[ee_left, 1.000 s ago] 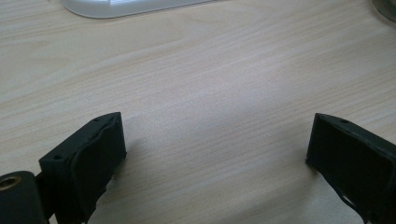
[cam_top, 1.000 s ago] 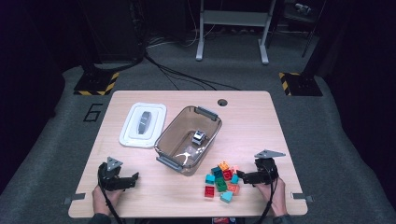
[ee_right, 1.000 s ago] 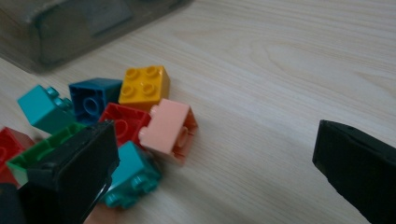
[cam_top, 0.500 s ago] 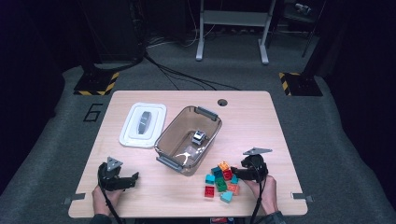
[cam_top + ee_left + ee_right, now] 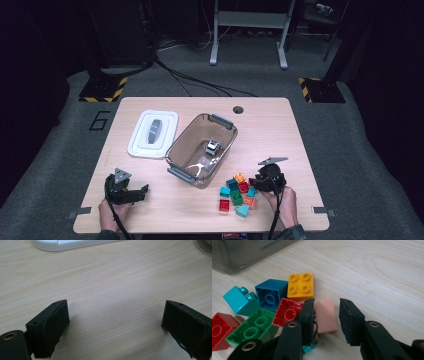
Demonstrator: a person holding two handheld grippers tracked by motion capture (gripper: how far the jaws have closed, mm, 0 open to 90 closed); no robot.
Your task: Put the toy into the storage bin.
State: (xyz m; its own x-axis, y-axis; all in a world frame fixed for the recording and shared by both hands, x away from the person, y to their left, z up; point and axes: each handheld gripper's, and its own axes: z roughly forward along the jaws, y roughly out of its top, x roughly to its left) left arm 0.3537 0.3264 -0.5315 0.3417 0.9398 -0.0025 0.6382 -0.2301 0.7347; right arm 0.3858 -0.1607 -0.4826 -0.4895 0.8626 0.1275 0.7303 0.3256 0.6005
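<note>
Where it lay: while the right gripper (image 5: 327, 322) stood over it, the salmon brick (image 5: 326, 315) rested on the wooden table (image 5: 387, 270) at the right edge of the brick pile
Look: smooth pale pink block, an oblong face up with no studs showing
Long axis: ran along the jaws, away from the camera, toward the yellow brick (image 5: 301, 286) just beyond it
Right gripper: jaws apart on either side of the salmon brick, the left jaw close against it, a gap at the right jaw
Neighbours: red brick (image 5: 287, 315) beside the left jaw, blue brick (image 5: 270, 296) and green brick (image 5: 253, 330) farther left
Left gripper (image 5: 115, 327): jaws wide apart over bare table, near the white lid (image 5: 67, 243)
High view: pile near the brown bin (image 5: 200, 150)
</note>
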